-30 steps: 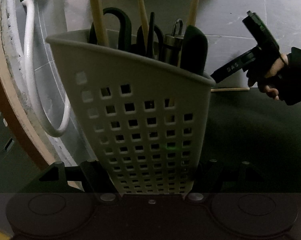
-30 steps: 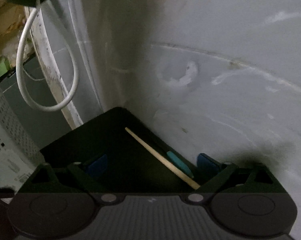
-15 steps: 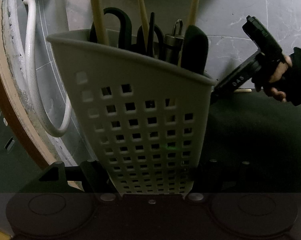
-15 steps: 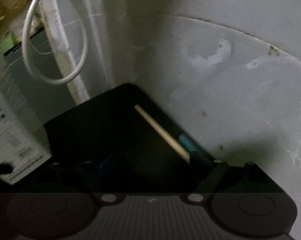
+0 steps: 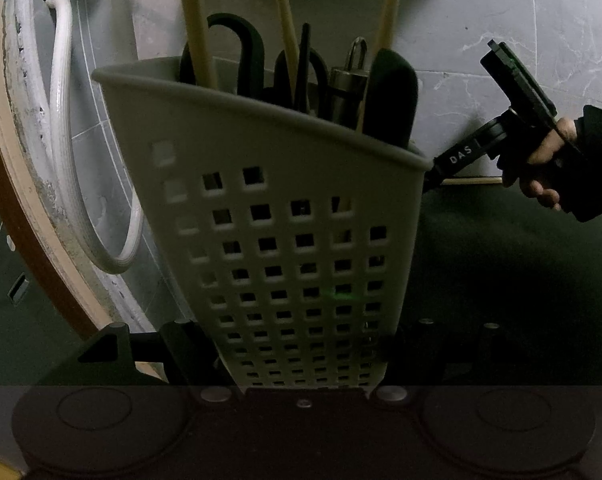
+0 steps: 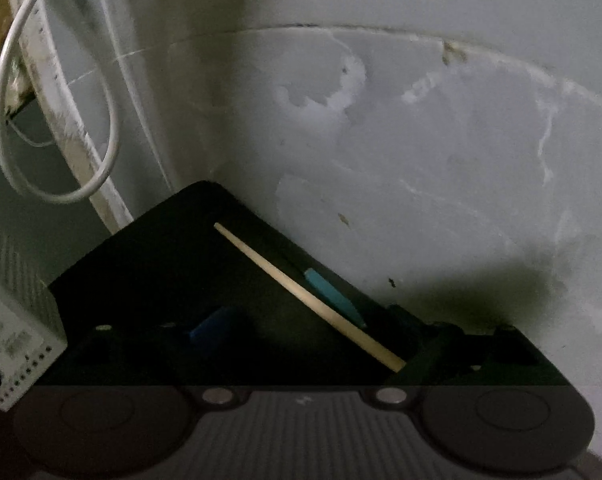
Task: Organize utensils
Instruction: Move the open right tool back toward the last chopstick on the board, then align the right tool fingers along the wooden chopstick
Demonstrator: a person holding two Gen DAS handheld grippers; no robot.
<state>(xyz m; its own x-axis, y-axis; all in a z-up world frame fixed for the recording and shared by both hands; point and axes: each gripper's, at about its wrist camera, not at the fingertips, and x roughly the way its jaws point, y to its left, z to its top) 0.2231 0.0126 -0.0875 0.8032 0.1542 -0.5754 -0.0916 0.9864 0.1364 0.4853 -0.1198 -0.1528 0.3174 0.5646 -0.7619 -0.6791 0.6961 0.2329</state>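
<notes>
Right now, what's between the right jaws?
One chopstick, flat on the dark mat, close beside the teal pad; nothing else. The right gripper has its jaws opening, not pressing it. Shows in the right wrist view.

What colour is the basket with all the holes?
Light grey basket, clearest in the left wrist view.

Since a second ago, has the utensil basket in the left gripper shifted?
No. The utensil basket sits in the same spot against the white hose behind it, in the left wrist view.
</notes>
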